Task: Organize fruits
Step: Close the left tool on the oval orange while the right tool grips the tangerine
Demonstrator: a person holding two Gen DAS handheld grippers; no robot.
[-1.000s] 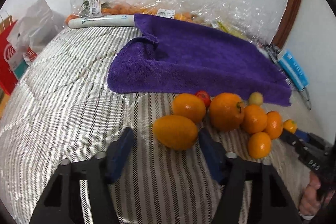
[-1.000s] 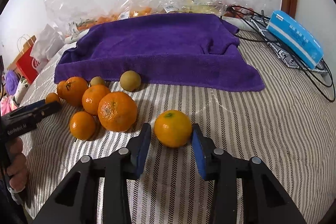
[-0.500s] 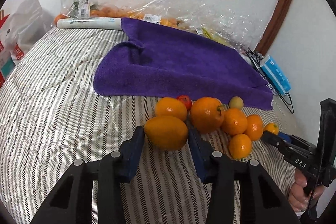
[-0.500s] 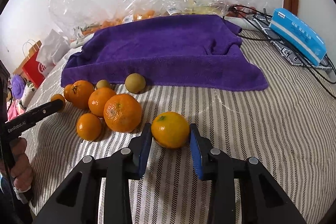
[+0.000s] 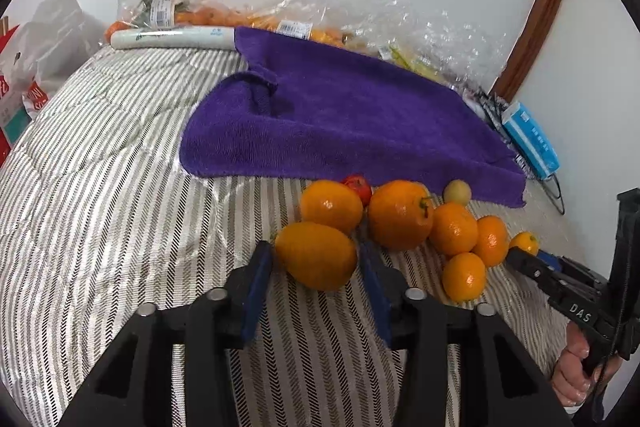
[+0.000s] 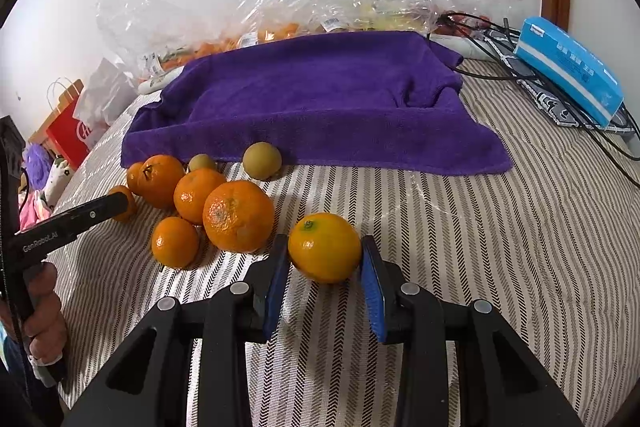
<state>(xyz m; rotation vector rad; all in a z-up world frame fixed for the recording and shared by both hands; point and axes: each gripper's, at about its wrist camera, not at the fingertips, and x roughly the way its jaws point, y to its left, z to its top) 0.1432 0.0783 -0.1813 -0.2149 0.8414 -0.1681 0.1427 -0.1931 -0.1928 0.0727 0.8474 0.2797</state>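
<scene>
My left gripper (image 5: 316,257) is shut on an oval orange fruit (image 5: 316,254), held just above the striped bedcover. Behind it lies a cluster of oranges (image 5: 400,215), a small red fruit (image 5: 357,185) and a yellow-green fruit (image 5: 457,191). My right gripper (image 6: 325,251) is shut on a round orange with a green stem end (image 6: 325,247). The same cluster (image 6: 238,215) sits to its left in the right wrist view, with two yellow-green fruits (image 6: 262,166) near the purple towel (image 6: 320,99). The towel also shows in the left wrist view (image 5: 340,123).
Clear plastic bags of produce (image 5: 280,15) lie along the wall behind the towel. A blue box (image 6: 568,67) and black cables (image 6: 500,43) sit at the right. A red paper bag (image 6: 68,135) stands at the left edge of the bed.
My left gripper closed its jaws onto the oval orange fruit and lifted slightly. My right gripper tightened on the round orange and drew a little back from the towel.
</scene>
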